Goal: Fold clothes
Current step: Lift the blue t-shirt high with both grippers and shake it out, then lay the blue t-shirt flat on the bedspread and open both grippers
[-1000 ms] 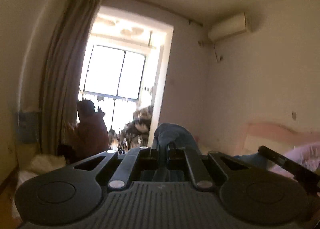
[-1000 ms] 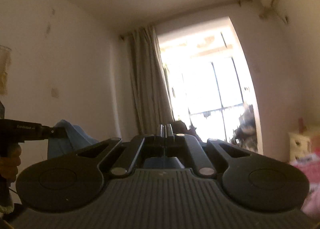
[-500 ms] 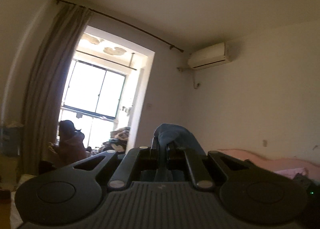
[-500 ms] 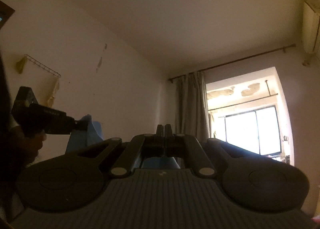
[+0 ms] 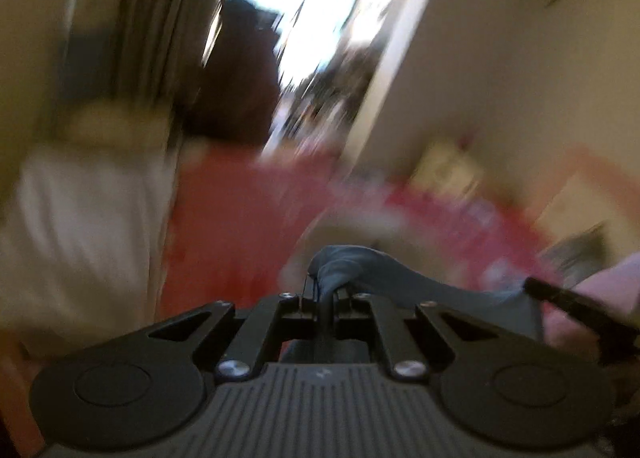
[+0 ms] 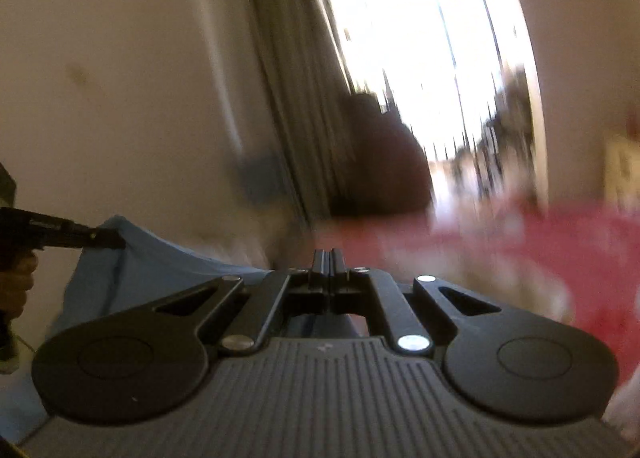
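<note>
No writing is legible. The left tongs (image 5: 329,290) and the right tongs (image 6: 329,264) each pinch the blue garment (image 6: 160,270), stretched in the air between them above the red bed (image 5: 240,226).

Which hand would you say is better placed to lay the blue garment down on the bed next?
Neither alone, probably: the left gripper and right gripper are each shut on the blue garment, which spans between them above the red bed. Lowering both together looks best; blur hides the rest.

Both hand-held grippers (image 5: 328,298) (image 6: 329,262) are clamped closed.
</note>
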`<state>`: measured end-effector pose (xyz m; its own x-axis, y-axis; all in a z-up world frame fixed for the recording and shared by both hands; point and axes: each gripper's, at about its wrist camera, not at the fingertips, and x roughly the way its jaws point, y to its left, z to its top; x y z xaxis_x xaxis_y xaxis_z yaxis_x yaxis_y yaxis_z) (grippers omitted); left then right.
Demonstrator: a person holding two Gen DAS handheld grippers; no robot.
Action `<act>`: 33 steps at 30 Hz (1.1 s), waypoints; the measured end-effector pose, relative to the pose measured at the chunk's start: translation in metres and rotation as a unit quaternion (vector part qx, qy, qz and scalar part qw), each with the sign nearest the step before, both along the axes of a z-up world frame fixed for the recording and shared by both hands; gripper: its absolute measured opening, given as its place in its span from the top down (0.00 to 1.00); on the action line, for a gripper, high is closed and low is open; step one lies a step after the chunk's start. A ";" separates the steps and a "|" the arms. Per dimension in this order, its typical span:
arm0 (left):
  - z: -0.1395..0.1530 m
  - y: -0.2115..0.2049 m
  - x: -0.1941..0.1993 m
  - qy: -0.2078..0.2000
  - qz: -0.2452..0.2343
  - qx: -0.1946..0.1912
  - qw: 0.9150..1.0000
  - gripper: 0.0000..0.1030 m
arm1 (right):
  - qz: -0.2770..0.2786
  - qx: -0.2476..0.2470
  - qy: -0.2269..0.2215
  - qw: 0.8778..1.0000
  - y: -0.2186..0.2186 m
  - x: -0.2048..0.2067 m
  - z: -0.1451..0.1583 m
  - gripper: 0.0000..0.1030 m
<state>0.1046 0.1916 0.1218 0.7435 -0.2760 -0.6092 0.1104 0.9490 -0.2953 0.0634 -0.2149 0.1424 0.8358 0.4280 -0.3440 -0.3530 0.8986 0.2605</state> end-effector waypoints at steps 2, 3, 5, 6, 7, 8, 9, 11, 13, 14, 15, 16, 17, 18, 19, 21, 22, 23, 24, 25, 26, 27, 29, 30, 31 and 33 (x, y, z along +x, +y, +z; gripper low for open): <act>-0.071 -0.001 0.048 0.050 0.011 0.005 0.999 0.93 | -0.016 -0.028 0.076 0.997 0.014 0.053 -0.066 1.00; -0.102 -0.003 0.067 0.069 0.020 0.011 0.997 0.93 | -0.026 -0.041 0.103 0.993 0.023 0.074 -0.093 1.00; -0.144 -0.008 0.090 0.095 0.031 0.025 0.995 0.93 | -0.043 -0.057 0.146 0.987 0.041 0.108 -0.136 1.00; -0.160 -0.012 0.099 0.101 0.036 0.040 0.993 0.93 | -0.049 -0.064 0.160 0.984 0.051 0.118 -0.155 1.00; -0.169 -0.012 0.109 0.107 0.039 0.038 0.993 0.93 | -0.052 -0.068 0.165 0.983 0.056 0.119 -0.170 1.00; -0.175 -0.010 0.119 0.115 0.043 0.028 0.992 0.93 | -0.053 -0.068 0.166 0.982 0.056 0.123 -0.179 1.00; -0.180 -0.004 0.115 0.119 0.046 0.021 0.992 0.94 | -0.052 -0.068 0.162 0.983 0.055 0.128 -0.182 1.00; -0.177 -0.001 0.124 0.110 0.041 0.025 0.993 0.94 | -0.050 -0.068 0.153 0.985 0.055 0.136 -0.186 1.00; -0.172 0.000 0.132 0.098 0.035 0.040 0.994 0.94 | -0.045 -0.068 0.139 0.987 0.059 0.138 -0.184 1.00; -0.169 0.003 0.135 0.091 0.034 0.044 0.994 0.94 | -0.044 -0.070 0.133 0.988 0.058 0.147 -0.182 1.00; -0.167 0.005 0.139 0.085 0.033 0.049 0.995 0.94 | -0.043 -0.073 0.129 0.988 0.058 0.155 -0.182 1.00; -0.167 0.006 0.141 0.079 0.035 0.053 0.995 0.94 | -0.043 -0.075 0.126 0.988 0.060 0.158 -0.183 1.00; -0.170 0.004 0.145 0.077 0.034 0.065 0.994 0.93 | -0.044 -0.078 0.124 0.988 0.062 0.162 -0.184 1.00; -0.174 0.001 0.148 0.074 0.033 0.077 0.994 0.92 | -0.046 -0.082 0.123 0.988 0.064 0.166 -0.186 1.00; -0.184 -0.003 0.152 0.086 0.020 0.091 0.992 0.91 | -0.051 -0.093 0.125 0.987 0.067 0.170 -0.192 1.00; -0.204 -0.008 0.156 0.114 0.005 0.113 0.987 0.80 | -0.055 -0.124 0.132 0.982 0.075 0.179 -0.208 1.00; -0.214 -0.009 0.157 0.129 0.004 0.120 0.984 0.78 | -0.055 -0.135 0.135 0.980 0.077 0.182 -0.214 1.00; -0.214 -0.006 0.152 0.115 0.007 0.115 0.987 0.74 | -0.055 -0.129 0.133 0.981 0.076 0.182 -0.214 1.00; -0.210 -0.003 0.148 0.112 0.014 0.109 0.988 0.63 | -0.055 -0.117 0.139 0.982 0.073 0.182 -0.210 0.99; -0.204 0.001 0.143 0.113 0.021 0.095 0.989 0.56 | -0.056 -0.104 0.143 0.983 0.069 0.181 -0.205 0.97; -0.195 0.005 0.135 0.105 0.022 0.083 0.991 0.50 | -0.057 -0.089 0.147 0.983 0.064 0.178 -0.197 0.93; -0.186 0.010 0.127 0.097 0.023 0.070 0.993 0.49 | -0.059 -0.075 0.149 0.984 0.058 0.174 -0.188 0.83; -0.165 0.018 0.109 0.086 0.023 0.058 0.994 0.45 | -0.061 -0.059 0.141 0.986 0.046 0.160 -0.166 0.73; -0.154 0.022 0.098 0.084 0.023 0.055 0.995 0.43 | -0.061 -0.054 0.137 0.987 0.041 0.152 -0.156 0.73; -0.143 0.026 0.086 0.082 0.019 0.051 0.995 0.43 | -0.058 -0.050 0.137 0.988 0.038 0.145 -0.146 0.73; -0.113 0.037 0.055 0.064 0.014 0.044 0.997 0.43 | -0.050 -0.033 0.135 0.989 0.030 0.124 -0.124 0.73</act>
